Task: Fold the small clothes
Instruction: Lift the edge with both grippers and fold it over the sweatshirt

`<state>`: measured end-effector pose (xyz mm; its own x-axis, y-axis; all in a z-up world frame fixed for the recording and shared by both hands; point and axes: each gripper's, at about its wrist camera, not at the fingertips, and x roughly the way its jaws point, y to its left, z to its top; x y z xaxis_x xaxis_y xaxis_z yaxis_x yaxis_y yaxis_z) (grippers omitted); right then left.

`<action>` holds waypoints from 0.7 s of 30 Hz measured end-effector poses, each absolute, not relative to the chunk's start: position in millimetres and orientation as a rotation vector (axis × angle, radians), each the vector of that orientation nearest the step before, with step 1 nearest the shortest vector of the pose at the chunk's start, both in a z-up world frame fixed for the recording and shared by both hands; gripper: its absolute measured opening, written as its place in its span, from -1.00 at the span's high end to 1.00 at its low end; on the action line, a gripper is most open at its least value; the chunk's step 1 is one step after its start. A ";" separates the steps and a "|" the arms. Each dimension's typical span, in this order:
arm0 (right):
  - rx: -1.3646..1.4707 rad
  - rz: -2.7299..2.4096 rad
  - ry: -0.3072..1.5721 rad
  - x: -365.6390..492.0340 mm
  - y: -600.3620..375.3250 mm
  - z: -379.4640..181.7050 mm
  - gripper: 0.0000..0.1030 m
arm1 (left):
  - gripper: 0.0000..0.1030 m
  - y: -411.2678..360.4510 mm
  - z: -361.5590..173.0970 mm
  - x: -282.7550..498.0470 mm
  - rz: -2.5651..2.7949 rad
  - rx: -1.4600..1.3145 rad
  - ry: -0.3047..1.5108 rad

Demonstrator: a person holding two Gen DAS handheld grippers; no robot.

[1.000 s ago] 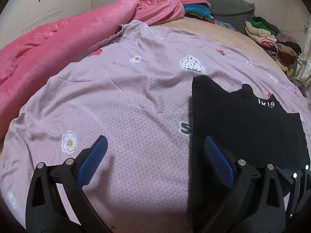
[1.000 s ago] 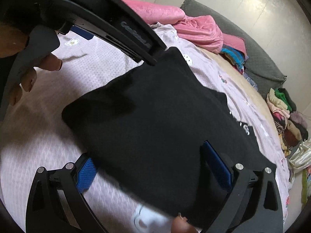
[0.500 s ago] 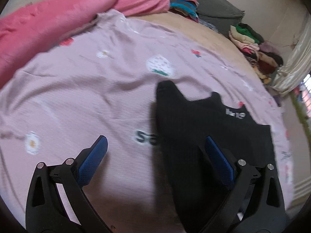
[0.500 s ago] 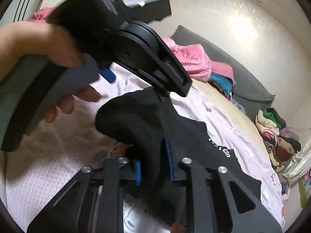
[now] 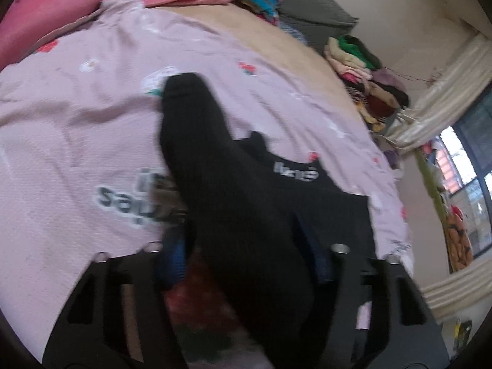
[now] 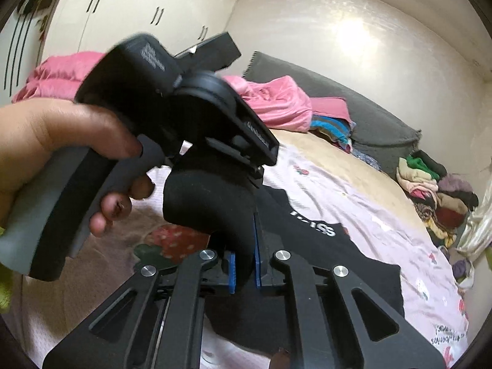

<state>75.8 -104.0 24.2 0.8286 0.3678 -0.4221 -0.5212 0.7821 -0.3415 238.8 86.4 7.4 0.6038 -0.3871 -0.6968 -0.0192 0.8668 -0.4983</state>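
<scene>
A black garment (image 5: 233, 203) with white lettering lies on the lilac strawberry-print sheet (image 5: 77, 138). In the left wrist view a raised ridge of it runs toward the camera between the blue pads of my left gripper (image 5: 246, 258), whose jaws are closing and touch the cloth on both sides; the view is blurred. In the right wrist view my right gripper (image 6: 244, 264) is shut on a bunched fold of the black garment (image 6: 323, 276), lifted off the bed. The left gripper (image 6: 258, 172), held in a hand (image 6: 46, 153), sits just above and left, over the same hump of cloth.
A pink quilt (image 5: 77, 3) is heaped along the bed's far left. A grey cushion (image 5: 307, 9) and a pile of folded clothes (image 5: 363, 61) lie at the far end. Curtains and a window (image 5: 446, 92) are on the right, white wardrobe doors (image 6: 138, 9) behind.
Both grippers went from wide open to closing on the black garment, the right first. The near part of the garment has been bunched and lifted. Both views have swung up and right.
</scene>
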 end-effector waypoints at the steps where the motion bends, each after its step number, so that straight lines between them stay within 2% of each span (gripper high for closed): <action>1: -0.456 0.482 0.340 74.4 -109.2 25.8 0.86 | 0.19 80.5 11.2 238.2 -0.222 -0.474 0.901; 3: -0.431 0.466 0.334 72.5 -120.8 29.8 0.86 | 0.26 62.6 22.7 236.0 -0.229 -0.429 0.886; 9: -0.345 0.419 0.323 69.2 -156.3 37.9 0.87 | 0.26 19.6 44.4 233.3 -0.254 -0.345 0.859; 21: -0.216 0.335 0.337 71.8 -215.1 37.8 0.87 | 0.26 -46.7 54.8 239.4 -0.309 -0.283 0.874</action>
